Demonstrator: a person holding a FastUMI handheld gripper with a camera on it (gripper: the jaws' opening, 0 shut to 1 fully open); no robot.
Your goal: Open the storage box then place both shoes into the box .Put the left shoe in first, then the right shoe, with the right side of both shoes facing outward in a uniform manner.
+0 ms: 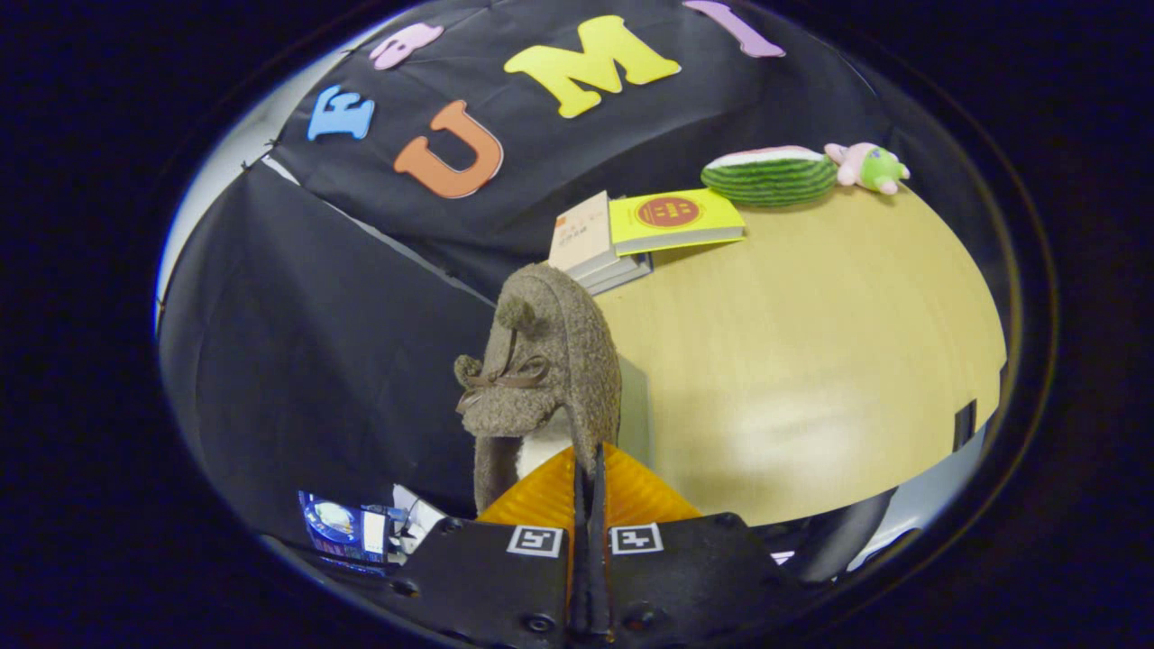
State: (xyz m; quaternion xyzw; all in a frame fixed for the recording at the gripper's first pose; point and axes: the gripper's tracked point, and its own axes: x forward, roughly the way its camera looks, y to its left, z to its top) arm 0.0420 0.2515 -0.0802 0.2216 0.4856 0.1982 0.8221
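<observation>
Fingers (550,491) of the claw (590,491) are pressed nearly together, and a thin edge of the shoe's (550,361) heel collar appears to be pinched between them, so the claw is clamped on the shoe. That shoe is a fuzzy brown slipper with a pompom and a small bow on its upper and a pale lining showing at the opening. It stands straight ahead of the claw, its long axis running on from the fingers' own line, heel nearest and toe pointing away. It seems to be carried clear of the surface (811,361), though where its sole sits I cannot tell.

Off to the right and beyond the shoe spreads the pale wooden surface, bare in its near part. Farther on, past the toe of the shoe, lies a stack of books (631,234) with a yellow one on top. Farther still, near the back rim of the surface, rest a watermelon-slice toy (771,176) and a small pink and green plush (870,167) just beside it.

As a judgement, the shoe is being carried toward the storage box; the coming move turns on rotating this heel-to-toe axis so the right side faces outward.
</observation>
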